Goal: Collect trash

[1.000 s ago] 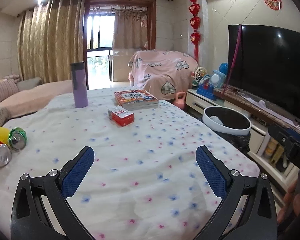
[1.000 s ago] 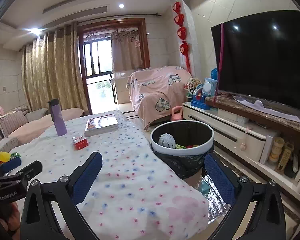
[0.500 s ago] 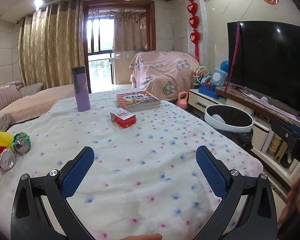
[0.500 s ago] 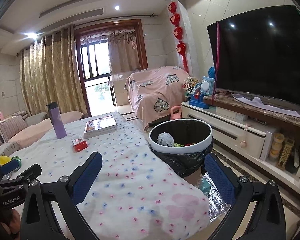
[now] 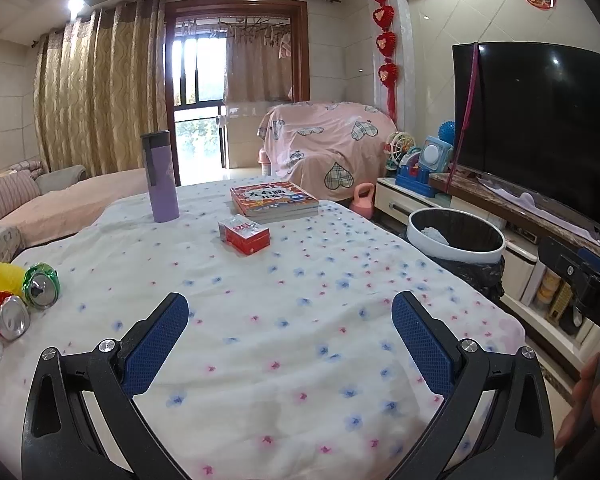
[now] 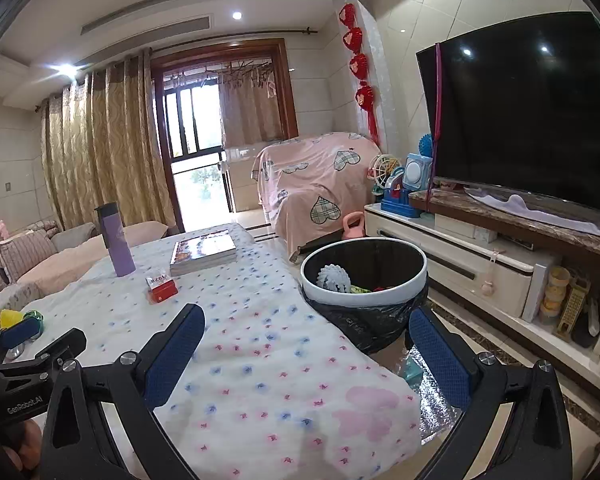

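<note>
Both grippers are held wide and empty: left gripper [image 5: 290, 322], right gripper [image 6: 306, 334]. The green can [image 5: 41, 285] at the table's [image 5: 260, 360] far left should be approached side-on, gripped across its body, then carried right to the bin [image 6: 364, 276].

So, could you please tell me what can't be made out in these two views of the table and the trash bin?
- Trash bin contents: in the left wrist view the rim hides all but one pale piece.
- Bin bottom: in the right wrist view the wall hides it.
- Red can: cut by the left edge of the left wrist view.
- Cans in the right wrist view: the left gripper hides most.
- Red box print: too small.
</note>
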`<state>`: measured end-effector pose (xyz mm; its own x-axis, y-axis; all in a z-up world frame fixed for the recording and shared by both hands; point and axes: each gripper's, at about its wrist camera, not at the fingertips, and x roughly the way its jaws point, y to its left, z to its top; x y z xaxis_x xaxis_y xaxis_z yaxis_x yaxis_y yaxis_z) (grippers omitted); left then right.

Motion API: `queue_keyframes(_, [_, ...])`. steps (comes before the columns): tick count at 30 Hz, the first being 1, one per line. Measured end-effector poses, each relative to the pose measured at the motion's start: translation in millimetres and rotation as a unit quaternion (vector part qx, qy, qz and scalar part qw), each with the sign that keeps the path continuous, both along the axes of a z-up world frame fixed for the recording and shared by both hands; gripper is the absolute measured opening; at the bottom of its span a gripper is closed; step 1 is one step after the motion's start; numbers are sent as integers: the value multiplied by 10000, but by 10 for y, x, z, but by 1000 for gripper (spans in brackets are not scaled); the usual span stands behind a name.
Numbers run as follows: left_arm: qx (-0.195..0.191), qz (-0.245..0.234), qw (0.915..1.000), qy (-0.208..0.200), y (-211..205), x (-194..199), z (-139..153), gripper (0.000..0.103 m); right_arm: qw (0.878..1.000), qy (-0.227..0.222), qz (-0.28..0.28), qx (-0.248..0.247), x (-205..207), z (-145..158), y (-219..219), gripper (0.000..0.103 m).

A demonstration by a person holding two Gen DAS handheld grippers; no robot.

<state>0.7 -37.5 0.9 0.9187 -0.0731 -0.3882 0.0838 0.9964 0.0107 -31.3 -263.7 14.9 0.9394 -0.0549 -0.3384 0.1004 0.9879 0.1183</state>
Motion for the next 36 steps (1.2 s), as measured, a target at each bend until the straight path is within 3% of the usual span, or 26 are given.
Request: queue_keyframes(36, [35,-67,10000,-33,-7,-15,-11,103,10000,-13,15,17,-3,-7,15,103])
